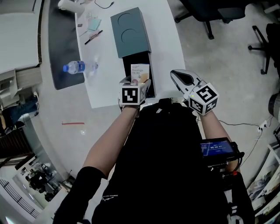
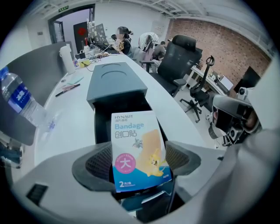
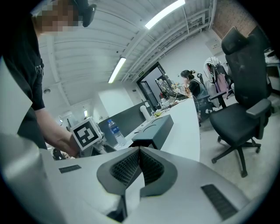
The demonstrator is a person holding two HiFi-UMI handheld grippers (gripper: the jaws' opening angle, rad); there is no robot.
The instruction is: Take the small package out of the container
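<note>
L gripper (image 2: 138,164) pinches the bandage pack (image 2: 135,131) by its lower edge, upright, over the open end of the box (image 2: 116,85) on the surface (image 1: 166,39), prob. to clear its walls. R gripper (image 3: 139,168) is pressed together, empty, off to the side.

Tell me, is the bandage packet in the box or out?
Mostly out: the left gripper holds the bandage packet upright over the open box; whether its bottom clears the rim, cannot tell.

- We see a long white desk (image 1: 170,39) on a pale grey floor (image 1: 227,65).
- We note a brick wall (image 2: 218,39), black office chairs (image 3: 243,96) and ceiling strip lights (image 3: 164,13).
</note>
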